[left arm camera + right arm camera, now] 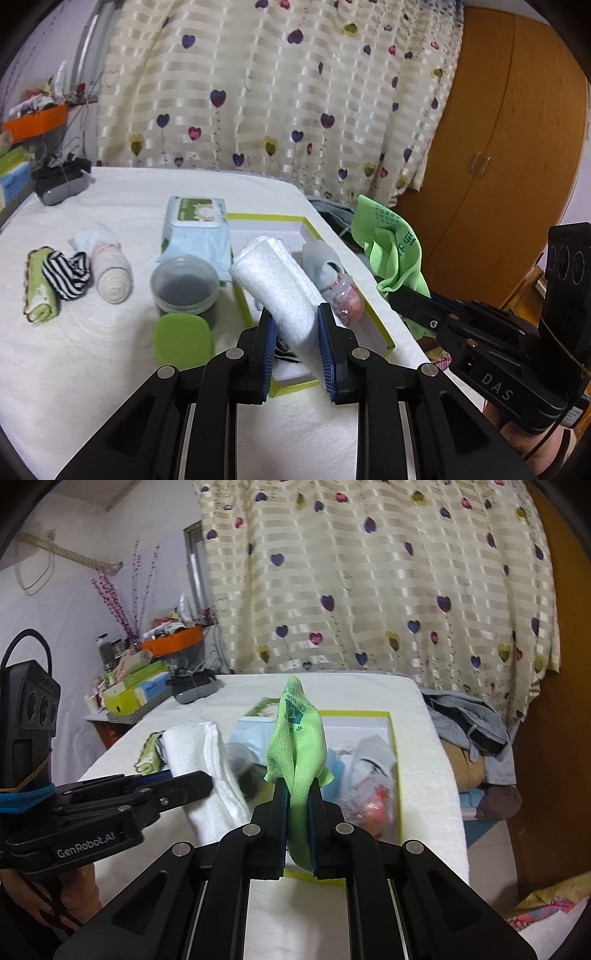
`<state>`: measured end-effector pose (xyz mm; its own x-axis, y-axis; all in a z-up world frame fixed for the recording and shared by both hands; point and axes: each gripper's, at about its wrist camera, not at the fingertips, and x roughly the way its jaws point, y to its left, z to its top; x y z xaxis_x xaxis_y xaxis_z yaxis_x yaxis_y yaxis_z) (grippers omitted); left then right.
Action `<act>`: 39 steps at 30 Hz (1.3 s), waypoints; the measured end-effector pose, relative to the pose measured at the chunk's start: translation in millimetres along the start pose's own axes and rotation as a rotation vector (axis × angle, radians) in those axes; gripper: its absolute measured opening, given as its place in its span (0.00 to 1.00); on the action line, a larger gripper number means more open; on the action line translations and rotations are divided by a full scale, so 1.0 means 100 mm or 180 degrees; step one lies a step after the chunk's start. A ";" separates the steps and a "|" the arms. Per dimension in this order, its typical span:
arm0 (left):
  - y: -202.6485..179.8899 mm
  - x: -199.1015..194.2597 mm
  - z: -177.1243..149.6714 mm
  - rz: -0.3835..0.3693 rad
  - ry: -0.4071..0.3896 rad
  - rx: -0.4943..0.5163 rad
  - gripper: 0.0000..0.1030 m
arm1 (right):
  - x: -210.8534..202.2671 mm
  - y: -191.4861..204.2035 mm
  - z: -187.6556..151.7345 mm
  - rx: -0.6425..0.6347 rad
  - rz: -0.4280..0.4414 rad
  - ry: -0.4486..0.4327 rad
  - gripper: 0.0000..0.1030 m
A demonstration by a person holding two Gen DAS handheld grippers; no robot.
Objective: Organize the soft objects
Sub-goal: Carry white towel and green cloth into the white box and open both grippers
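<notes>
left gripper (295, 332) clamped on rolled white terry towel (280, 280), raised over shallow green-rimmed white box (369, 314), apparently to stow it | right gripper (298, 812) pinches limp lime-green microfibre cloth (297, 746) upright, likely bound for the box too

The right gripper (298, 812) pinches a green cloth (297, 746) that stands upright between its fingers. To the left, the left gripper (192, 779) clamps a rolled white towel (207, 771) — both held above the green-rimmed box (392, 746) near the table's (424, 775) right edge.
</notes>
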<state>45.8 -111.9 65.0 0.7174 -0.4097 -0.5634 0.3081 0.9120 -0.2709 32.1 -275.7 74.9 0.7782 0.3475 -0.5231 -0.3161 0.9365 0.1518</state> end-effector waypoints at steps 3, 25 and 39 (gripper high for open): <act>-0.03 0.11 -0.02 -0.0054 0.0077 0.0011 0.20 | 0.06 -0.13 -0.03 0.0076 -0.0062 0.0063 0.09; -0.06 0.70 -0.11 -0.0136 0.0565 0.0014 0.20 | 0.80 -0.55 -0.26 0.0193 -0.0206 0.0716 0.09; 0.04 1.08 -0.01 -0.0024 0.0674 -0.0036 0.20 | 1.08 -0.65 -0.08 0.0192 -0.0094 0.0665 0.18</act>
<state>123.4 -152.5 2.5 0.5676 -0.4127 -0.7124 0.3050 0.9091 -0.2836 132.6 -299.8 2.1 0.6552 0.3085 -0.6896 -0.2571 0.9494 0.1804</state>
